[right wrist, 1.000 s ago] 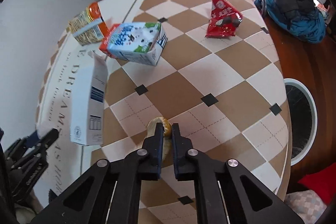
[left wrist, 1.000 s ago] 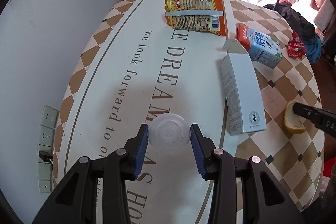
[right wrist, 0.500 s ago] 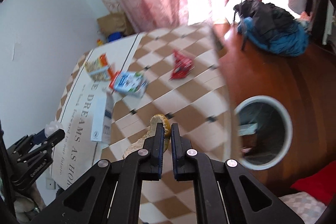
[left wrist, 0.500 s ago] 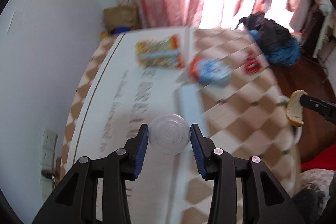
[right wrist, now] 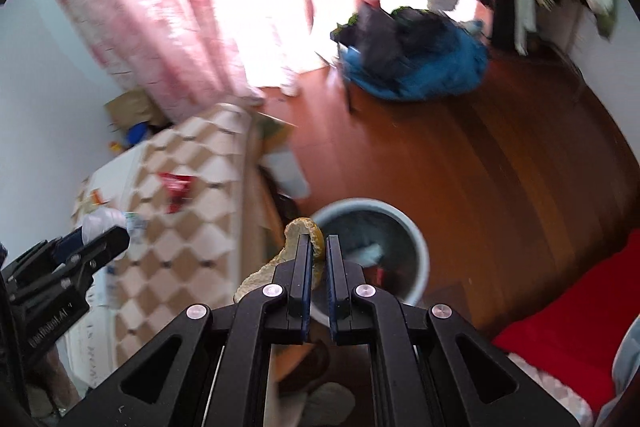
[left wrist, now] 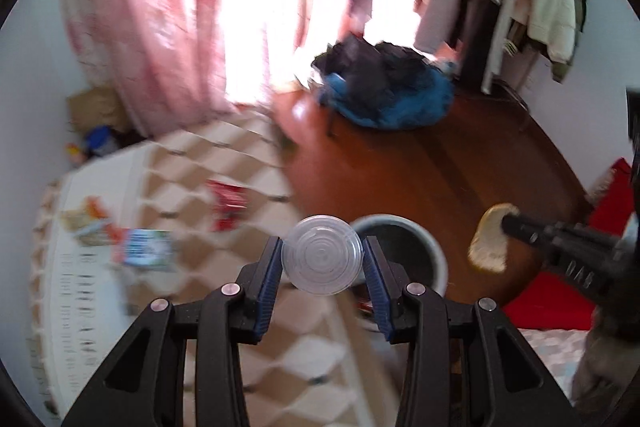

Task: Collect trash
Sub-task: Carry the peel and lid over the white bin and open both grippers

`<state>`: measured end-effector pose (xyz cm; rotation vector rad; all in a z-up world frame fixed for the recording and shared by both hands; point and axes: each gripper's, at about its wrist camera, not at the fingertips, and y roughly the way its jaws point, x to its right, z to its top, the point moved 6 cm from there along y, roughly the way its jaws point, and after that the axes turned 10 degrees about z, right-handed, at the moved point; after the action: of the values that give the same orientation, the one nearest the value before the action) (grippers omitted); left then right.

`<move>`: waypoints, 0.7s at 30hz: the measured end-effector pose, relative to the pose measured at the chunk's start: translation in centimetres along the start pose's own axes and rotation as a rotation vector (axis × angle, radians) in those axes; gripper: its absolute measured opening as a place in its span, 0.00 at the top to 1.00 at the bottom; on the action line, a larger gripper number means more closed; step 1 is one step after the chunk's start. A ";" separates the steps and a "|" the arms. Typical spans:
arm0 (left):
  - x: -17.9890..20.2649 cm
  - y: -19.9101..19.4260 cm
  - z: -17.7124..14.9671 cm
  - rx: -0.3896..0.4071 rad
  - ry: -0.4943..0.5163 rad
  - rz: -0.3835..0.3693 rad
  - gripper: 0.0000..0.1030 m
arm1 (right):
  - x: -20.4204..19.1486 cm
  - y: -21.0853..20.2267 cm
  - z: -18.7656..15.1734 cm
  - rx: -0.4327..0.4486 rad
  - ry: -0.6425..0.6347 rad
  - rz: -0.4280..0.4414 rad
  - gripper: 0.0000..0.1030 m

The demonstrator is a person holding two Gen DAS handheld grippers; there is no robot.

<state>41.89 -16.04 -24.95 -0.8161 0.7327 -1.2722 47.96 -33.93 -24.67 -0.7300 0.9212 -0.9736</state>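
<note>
Left gripper (left wrist: 322,261) pinches clear plastic lid (left wrist: 322,255); right gripper (right wrist: 319,254) pinches bread slice (right wrist: 298,239), both positioned near waste bin (right wrist: 416,247) for release.

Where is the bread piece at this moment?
The bread is pinched in the right tongs, held in the air beside the table edge, near the rim of the bin on the floor.

Daylight floods through the pink curtain (left wrist: 168,27) far ahead of the jaws, blowing out to white. Motion blur smears the worktop (left wrist: 192,163) and floor; the jaws stay sharp. Fisheye edges bend, corners black.
</note>
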 end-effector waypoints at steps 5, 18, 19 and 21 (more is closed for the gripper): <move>5.2 6.7 0.2 -0.136 0.039 -0.072 0.64 | 7.7 4.7 -2.0 -0.071 0.147 -0.001 0.94; 10.9 19.0 -0.4 -0.426 0.107 -0.092 0.31 | 16.3 16.1 -5.9 -0.246 0.296 -0.025 0.61; 10.4 19.2 -0.6 -0.424 0.099 -0.086 0.29 | 16.5 16.2 -6.2 -0.250 0.298 -0.033 0.40; 10.1 19.3 -0.8 -0.428 0.091 -0.076 0.24 | 16.5 16.2 -6.6 -0.243 0.297 -0.040 0.33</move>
<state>52.75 -24.13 -42.06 -1.1448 1.0776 -1.2429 52.29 -43.37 -46.39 -0.8235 1.3050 -1.0332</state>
